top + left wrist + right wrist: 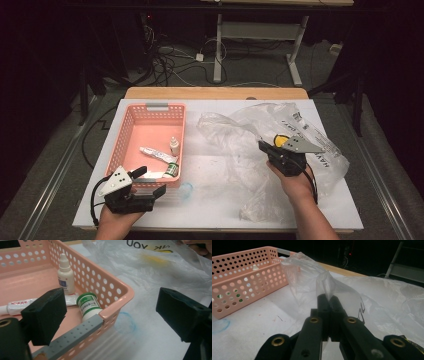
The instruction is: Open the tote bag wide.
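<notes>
Beside the pink basket (131,131), the right gripper (261,145) pinches the plastic bag (280,122); the left gripper (151,181) gapes empty over its corner.

My left gripper (150,183) sits at the basket's (127,131) five o'clock corner; bottles (174,146) lie inside. At three o'clock, my right gripper (262,146) pinches the bag (280,125).

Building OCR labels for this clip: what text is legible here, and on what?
"YOU", upside down: clear crumpled plastic bag.
Black letters along the bag's edge in the high view: blurred.
Green-capped white bottle label: too small.
White dropper bottle label: too small.
White tube red print: unreadable.
</notes>
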`<action>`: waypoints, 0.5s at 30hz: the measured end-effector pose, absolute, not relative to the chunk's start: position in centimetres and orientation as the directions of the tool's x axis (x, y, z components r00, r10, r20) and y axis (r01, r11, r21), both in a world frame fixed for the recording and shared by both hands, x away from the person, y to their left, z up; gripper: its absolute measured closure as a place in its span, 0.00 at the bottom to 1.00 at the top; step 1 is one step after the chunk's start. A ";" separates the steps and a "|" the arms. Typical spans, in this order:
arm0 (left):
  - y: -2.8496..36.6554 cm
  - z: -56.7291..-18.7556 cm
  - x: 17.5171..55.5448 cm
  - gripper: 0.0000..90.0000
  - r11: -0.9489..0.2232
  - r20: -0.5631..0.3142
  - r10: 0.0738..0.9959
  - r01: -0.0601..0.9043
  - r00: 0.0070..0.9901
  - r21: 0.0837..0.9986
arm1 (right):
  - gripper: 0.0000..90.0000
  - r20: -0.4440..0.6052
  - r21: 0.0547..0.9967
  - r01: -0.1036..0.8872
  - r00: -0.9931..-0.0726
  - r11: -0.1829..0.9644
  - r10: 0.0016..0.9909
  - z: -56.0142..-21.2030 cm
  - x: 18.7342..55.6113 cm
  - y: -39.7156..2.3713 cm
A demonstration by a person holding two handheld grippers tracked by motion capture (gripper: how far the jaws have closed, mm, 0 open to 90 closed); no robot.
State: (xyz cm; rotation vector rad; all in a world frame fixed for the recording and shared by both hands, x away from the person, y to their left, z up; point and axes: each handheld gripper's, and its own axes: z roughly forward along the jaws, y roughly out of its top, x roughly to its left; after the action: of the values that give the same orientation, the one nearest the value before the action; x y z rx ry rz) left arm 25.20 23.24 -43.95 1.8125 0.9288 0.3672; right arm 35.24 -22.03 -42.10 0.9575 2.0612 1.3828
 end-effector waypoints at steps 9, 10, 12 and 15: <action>23.2 -43.3 25.4 0.22 -0.166 -0.176 0.741 0.430 0.648 0.887 | 1.00 -0.002 0.927 0.281 -0.658 0.247 0.753 -41.9 35.2 -22.1; 23.2 -43.3 25.4 0.22 -0.160 -0.185 0.738 0.434 0.649 0.887 | 1.00 0.000 0.928 0.281 -0.658 0.246 0.753 -41.9 35.3 -22.1; 23.2 -43.2 25.5 0.23 -0.149 -0.199 0.737 0.442 0.646 0.885 | 1.00 0.008 0.928 0.284 -0.660 0.239 0.751 -41.8 35.3 -22.1; 23.3 -42.9 25.5 0.25 -0.139 -0.189 0.746 0.426 0.639 0.894 | 1.00 0.022 0.928 0.292 -0.662 0.231 0.749 -41.8 35.6 -22.1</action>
State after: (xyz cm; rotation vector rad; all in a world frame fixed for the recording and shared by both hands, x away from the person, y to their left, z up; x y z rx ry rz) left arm 25.49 23.27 -42.89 1.7699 0.9497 0.3661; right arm 35.55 -22.13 -41.78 0.9559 2.0791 1.4211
